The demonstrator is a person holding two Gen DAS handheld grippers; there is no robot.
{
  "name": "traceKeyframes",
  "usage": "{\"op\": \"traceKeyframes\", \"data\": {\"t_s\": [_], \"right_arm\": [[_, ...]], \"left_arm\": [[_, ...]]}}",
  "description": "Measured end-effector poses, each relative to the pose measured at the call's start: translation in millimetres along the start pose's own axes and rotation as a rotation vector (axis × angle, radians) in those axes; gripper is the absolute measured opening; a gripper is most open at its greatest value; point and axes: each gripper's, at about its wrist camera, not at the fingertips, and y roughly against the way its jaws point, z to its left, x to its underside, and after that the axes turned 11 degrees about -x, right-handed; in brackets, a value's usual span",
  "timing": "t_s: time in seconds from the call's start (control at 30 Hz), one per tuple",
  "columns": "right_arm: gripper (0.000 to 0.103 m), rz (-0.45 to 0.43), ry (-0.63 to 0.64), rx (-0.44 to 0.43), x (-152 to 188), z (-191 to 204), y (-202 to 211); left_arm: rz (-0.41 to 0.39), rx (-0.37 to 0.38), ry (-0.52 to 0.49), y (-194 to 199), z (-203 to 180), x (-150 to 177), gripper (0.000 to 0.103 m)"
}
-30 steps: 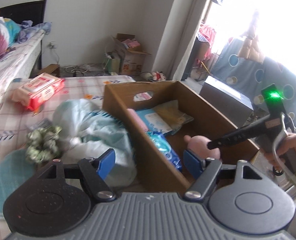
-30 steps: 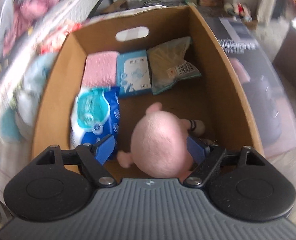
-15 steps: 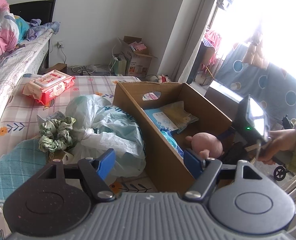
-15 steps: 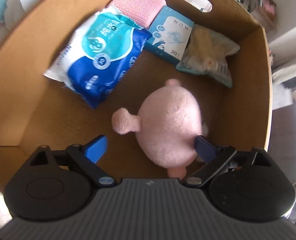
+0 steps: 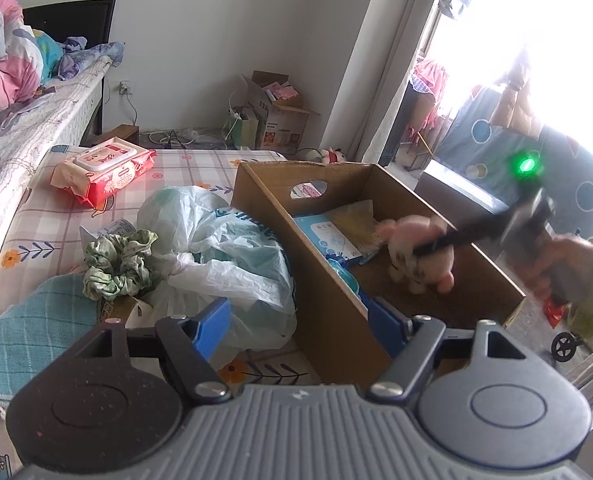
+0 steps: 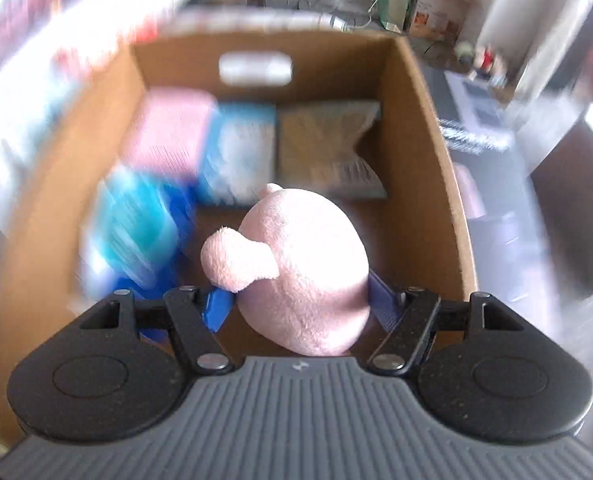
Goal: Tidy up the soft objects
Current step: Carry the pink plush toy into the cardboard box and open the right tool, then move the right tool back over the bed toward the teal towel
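Observation:
A cardboard box (image 5: 336, 312) stands on the bed, also in the right wrist view (image 6: 428, 128). My right gripper (image 6: 300, 304) is shut on a pink plush pig (image 6: 304, 272) and holds it inside the box, above the floor; the pig also shows in the left wrist view (image 5: 420, 252). In the box lie a blue wipes pack (image 6: 136, 232), a pink cloth (image 6: 168, 136), a blue packet (image 6: 236, 152) and a tan pouch (image 6: 328, 148). My left gripper (image 5: 300, 320) is open and empty, over the box's left wall. A green scrunchie (image 5: 116, 264) lies left of it.
A crumpled plastic bag (image 5: 224, 248) lies against the box's left wall. A red wipes pack (image 5: 104, 168) sits farther back on the checked sheet. A teal towel (image 5: 36, 332) lies at the near left. A mattress edge (image 5: 36, 132) runs along the left.
The right gripper has closed on the plush pig and lifted it off the box floor, moving fast. The left gripper has held nearly still.

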Motion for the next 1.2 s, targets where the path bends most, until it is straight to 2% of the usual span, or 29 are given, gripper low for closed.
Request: {"op": "traceKeyframes", "data": {"t_s": [0.1, 0.17, 0.3, 0.53, 0.67, 0.8, 0.93, 1.07, 1.2], "right_arm": [[0.070, -0.057, -0.194, -0.195, -6, -24, 14], [0.071, -0.044, -0.265, -0.223, -6, -35, 8], [0.072, 0.014, -0.298, -0.132, 6, -42, -15], [0.074, 0.011, -0.172, 0.009, 8, -19, -19], [0.078, -0.030, -0.080, 0.100, 8, 1, -9], [0.078, -0.088, -0.025, 0.168, 0, 5, 4], [0.078, -0.134, -0.022, 0.179, -6, 1, 16], [0.078, -0.135, -0.042, 0.163, -7, 0, 15], [0.078, -0.136, -0.070, 0.102, -4, 10, 13]], "left_arm": [[0.001, -0.001, 0.000, -1, -2, -1, 0.077], [0.004, -0.002, 0.000, -2, -3, 0, 0.077], [0.016, -0.003, -0.003, -4, -4, 1, 0.077], [0.022, -0.007, -0.006, -6, -5, 1, 0.077], [0.024, -0.004, -0.010, -7, -6, 2, 0.077], [0.032, -0.002, -0.008, -10, -6, 2, 0.077], [0.030, -0.004, -0.005, -10, -6, 2, 0.077], [0.024, -0.017, 0.002, -8, -3, 4, 0.077], [0.025, -0.036, 0.012, -4, 4, 8, 0.080]]}}
